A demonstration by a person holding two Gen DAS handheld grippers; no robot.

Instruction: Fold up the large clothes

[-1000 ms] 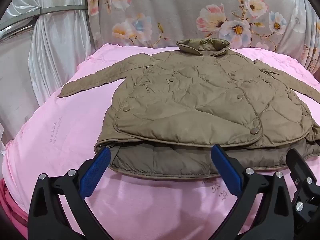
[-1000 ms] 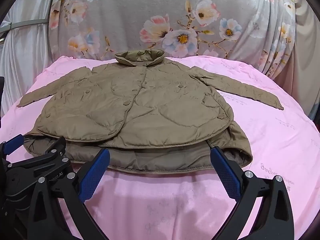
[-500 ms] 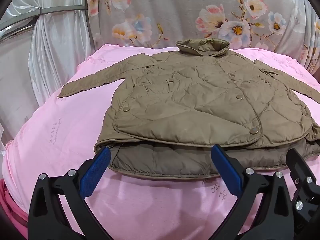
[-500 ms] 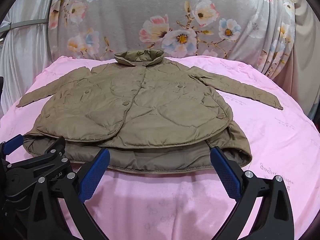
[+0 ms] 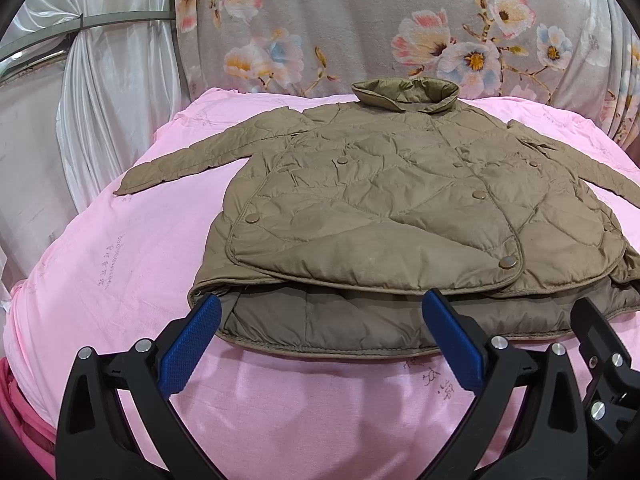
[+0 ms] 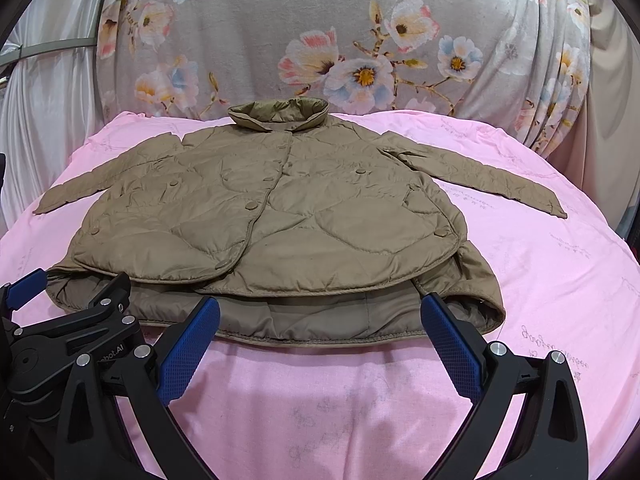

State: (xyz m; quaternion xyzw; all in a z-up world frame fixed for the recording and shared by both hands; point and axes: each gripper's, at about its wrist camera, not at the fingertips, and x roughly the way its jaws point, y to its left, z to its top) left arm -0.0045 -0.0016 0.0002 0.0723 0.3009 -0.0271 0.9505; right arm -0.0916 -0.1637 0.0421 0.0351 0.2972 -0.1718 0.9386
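Left tongs (image 5: 320, 340) wide open, nothing between the blue pads (image 5: 188, 344), hovering just short of the jacket hem, left half. Right tongs (image 6: 320, 340) also spread wide, empty, hovering at the hem's right half; pads (image 6: 452, 344) apart from the fabric as far as can be told. The two tongs are side by side; each one's black frame shows at the edge of the other's view.

Brown quilted jacket (image 5: 400, 208) lies flat, front up, snaps closed, on a pink sheet (image 5: 100, 264). Collar (image 5: 404, 94) at the far end, standing up. Hem nearest the tongs; back panel sticks out past the front panels, showing darker lining (image 5: 340, 320). Left sleeve (image 5: 188, 164) spread out to the side, flat on the sheet; right sleeve (image 6: 488, 176) spread out the other way, cuff near the sheet's edge.

Behind: grey floral cloth (image 6: 340, 40) draped upright, white curtain (image 5: 100, 80) on the left.
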